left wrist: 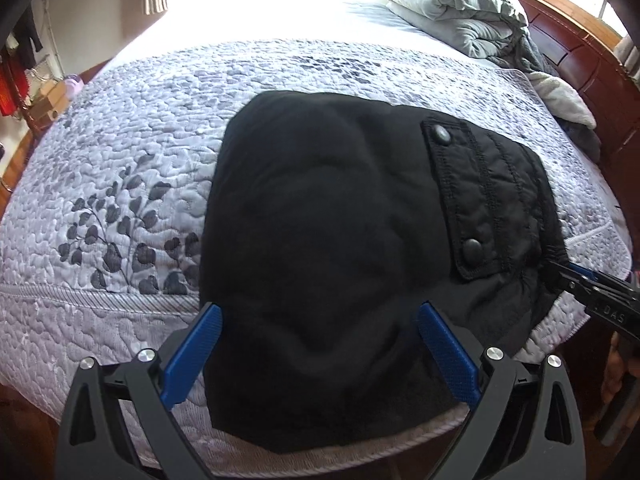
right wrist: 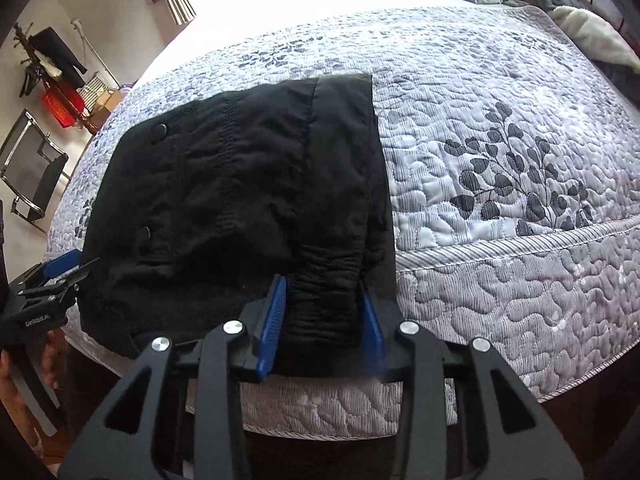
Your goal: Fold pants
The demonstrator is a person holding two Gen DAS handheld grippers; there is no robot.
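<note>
Partly hidden pants between claws

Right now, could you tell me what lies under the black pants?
The black pants rest on the grey leaf-patterned quilt near the bed's edge. Whatever lies directly beneath the folded fabric is covered.

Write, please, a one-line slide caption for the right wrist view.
Right gripper fingers around the gathered edge of folded black pants on a quilted bed.

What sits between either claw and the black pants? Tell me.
Nothing visible. The black pants lie on the quilt; the left claw straddles their near edge, open. The right claw has gathered fabric between its pads.
</note>
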